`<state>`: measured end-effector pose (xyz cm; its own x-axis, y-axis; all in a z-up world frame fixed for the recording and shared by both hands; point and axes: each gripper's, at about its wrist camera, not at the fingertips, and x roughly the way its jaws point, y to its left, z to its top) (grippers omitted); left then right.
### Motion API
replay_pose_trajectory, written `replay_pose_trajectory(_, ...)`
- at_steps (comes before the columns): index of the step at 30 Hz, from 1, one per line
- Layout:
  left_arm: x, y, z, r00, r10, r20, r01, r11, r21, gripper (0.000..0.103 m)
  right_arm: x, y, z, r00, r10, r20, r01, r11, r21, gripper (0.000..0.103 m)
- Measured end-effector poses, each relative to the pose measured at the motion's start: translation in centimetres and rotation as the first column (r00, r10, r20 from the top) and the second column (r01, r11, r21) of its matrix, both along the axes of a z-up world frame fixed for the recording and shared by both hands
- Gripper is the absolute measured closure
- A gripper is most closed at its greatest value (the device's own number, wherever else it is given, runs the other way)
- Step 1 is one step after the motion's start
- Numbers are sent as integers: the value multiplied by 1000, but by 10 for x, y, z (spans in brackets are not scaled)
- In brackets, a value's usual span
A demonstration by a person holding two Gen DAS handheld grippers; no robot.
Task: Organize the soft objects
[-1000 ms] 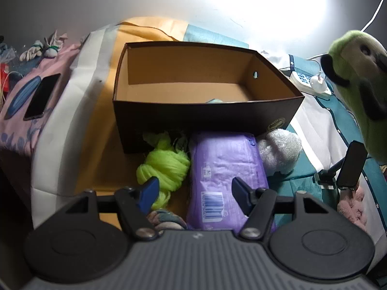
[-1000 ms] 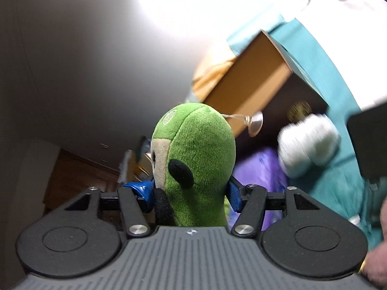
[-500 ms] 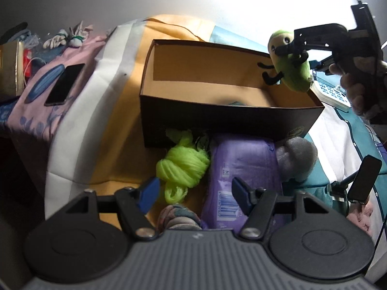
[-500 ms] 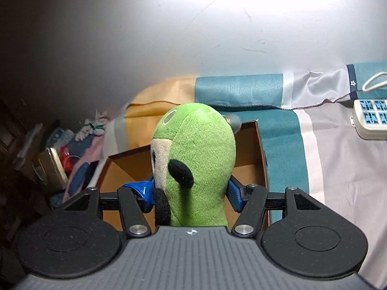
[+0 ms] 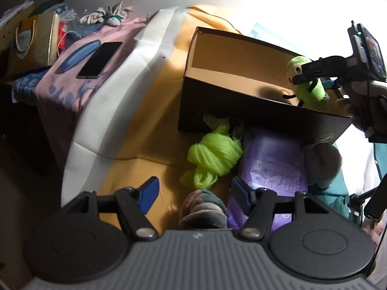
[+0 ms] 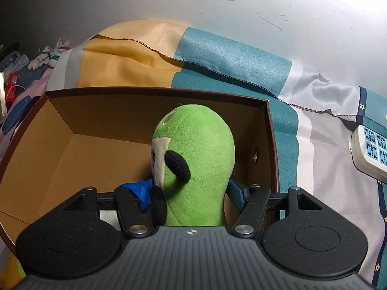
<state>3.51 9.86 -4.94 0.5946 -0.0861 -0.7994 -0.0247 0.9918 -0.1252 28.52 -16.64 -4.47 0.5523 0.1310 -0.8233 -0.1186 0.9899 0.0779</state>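
Note:
My right gripper is shut on a green plush toy and holds it over the right end of the open brown cardboard box. In the left wrist view the same green plush toy hangs in the right gripper above the box. My left gripper is open and empty, low over the bed. In front of the box lie a neon-green mesh bundle, a purple soft pack, a grey fluffy ball and a grey-pink rolled sock.
A black phone lies on the pink cloth at the left. A paper bag and small white gloves are at the far left. A white power strip lies on the bed right of the box. A wall stands behind.
My right gripper has brought the green plush toy lower, down over the right end of the box. My left gripper has drawn back and to the left, still open.

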Motion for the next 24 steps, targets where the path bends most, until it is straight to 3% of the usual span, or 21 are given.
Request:
replay_pose_trajectory(5, 1, -3, 8, 1000, -19, 22, 18, 1000, 17, 37, -16, -19, 19, 996, -81, 45, 78, 994, 77, 52)
replay_pose_trajectory(11, 3, -9, 16, 998, -53, 37, 52, 997, 50, 36, -68, -55, 68, 969, -190, 161, 140, 950, 279, 51)
replay_pose_trajectory(14, 8, -11, 20, 998, -54, 32, 52, 997, 56, 34, -109, -52, 93, 944, -183, 276, 128, 970, 206, 51)
replay_pose_trajectory(18, 9, -16, 27, 996, -68, 52, 64, 995, 82, 32, -174, -43, 115, 882, -149, 447, 119, 988, 95, 51)
replay_pose_trajectory(22, 9, -24, 31, 993, -91, 71, 82, 990, 113, 32, -218, -49, 115, 849, -273, 453, 248, 962, 115, 50)
replay_pose_trajectory(24, 7, -31, 32, 992, -102, 80, 90, 986, 142, 32, -230, -52, 110, 865, -285, 413, 257, 958, 123, 51)
